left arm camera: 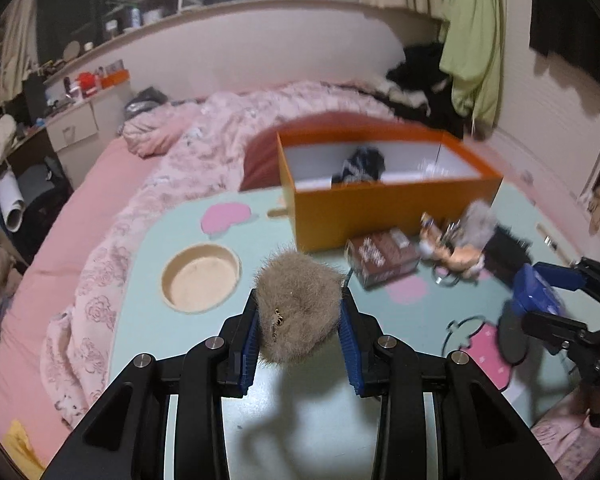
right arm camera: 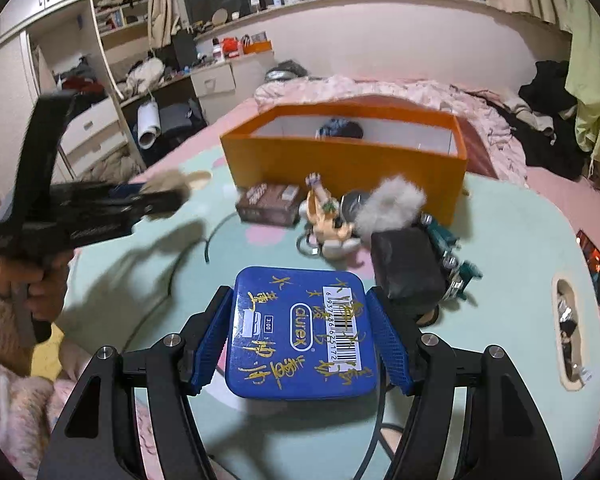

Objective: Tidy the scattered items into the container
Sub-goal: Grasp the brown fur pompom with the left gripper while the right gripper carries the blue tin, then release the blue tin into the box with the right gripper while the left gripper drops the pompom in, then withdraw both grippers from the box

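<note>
Bedroom: pink bed (left arm camera: 112,184) with a rumpled pink floral quilt (left arm camera: 228,128), a cluttered desk and shelves along the far wall, green cloth hanging by the curtains. On the bed a mint-green worktop (right arm camera: 512,232) with pink cartoon shapes and a round recessed cup hole (left arm camera: 201,278). Orange box (left arm camera: 384,200), white inside, stands at the worktop's far side with a dark bundle already in it. Just in front of the box: brown carton (right arm camera: 268,202), print too blurred to read, a small figurine (right arm camera: 328,216), grey fluffy ball (right arm camera: 392,204), black block (right arm camera: 408,270), teal toy vehicle (right arm camera: 456,260). Right tool (right arm camera: 300,340) clamped on a blue tin (right arm camera: 302,336), low over the worktop near edge; label reads "durex", a barcode sticker, gold handwritten characters, small "3:00" tag. Left tool (left arm camera: 300,336) clamped on a tan fur pompom (left arm camera: 300,308) with a small gold charm, lifted above the worktop, short of the box.
</note>
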### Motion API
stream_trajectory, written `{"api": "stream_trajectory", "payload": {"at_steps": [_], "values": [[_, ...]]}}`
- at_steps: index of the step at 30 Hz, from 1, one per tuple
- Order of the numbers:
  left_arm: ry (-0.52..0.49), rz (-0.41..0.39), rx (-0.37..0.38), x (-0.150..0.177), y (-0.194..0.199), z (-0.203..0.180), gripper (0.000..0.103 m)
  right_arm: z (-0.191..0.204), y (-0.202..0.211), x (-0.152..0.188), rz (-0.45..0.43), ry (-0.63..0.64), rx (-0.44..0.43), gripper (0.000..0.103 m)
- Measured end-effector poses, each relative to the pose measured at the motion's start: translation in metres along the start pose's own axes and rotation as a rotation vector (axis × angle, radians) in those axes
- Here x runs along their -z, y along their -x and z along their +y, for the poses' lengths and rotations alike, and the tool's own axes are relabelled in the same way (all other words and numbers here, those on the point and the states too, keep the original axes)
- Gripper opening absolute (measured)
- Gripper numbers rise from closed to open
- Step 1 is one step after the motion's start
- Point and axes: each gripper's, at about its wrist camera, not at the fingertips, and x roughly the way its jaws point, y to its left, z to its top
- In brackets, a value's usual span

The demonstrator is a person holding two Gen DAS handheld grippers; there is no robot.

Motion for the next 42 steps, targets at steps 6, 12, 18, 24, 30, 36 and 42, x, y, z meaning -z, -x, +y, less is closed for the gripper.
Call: {"api": "stream_trajectory", "payload": {"at_steps": [6, 12, 18, 24, 30, 36, 42], "values": [[-0.002, -0.07, 0.054, -0.039, -0.004, -0.013, 0.034, -0.004, 0.006, -0.037, -0.074, 0.015, 0.029, 0.067], [-0.016, -0.093, 0.076, -0.091, -0.035, -0.033, 0.034, -0.023, -0.016, -0.098, -0.084, -0.035, 0.137, 0.067], [0.005, -0.051, 0.04, -0.125, -0.087, -0.036, 0.034, -0.055, -0.061, -0.148, -0.042, -0.122, 0.201, 0.067], [0.041, -0.043, 0.034, -0.127, -0.102, -0.033, 0.059, -0.076, -0.097, -0.163, 0.009, -0.186, 0.2, 0.068], [0.071, -0.062, 0.064, -0.108, -0.079, -0.027, 0.078, -0.068, -0.076, -0.152, -0.048, -0.175, 0.206, 0.076], [0.077, -0.021, 0.087, -0.07, -0.051, -0.027, 0.092, -0.037, -0.04, -0.121, -0.067, -0.114, 0.185, 0.077], [0.0, 0.076, 0.03, -0.009, -0.039, -0.042, 0.093, -0.005, -0.02, -0.072, -0.019, -0.047, 0.178, 0.077]]}}
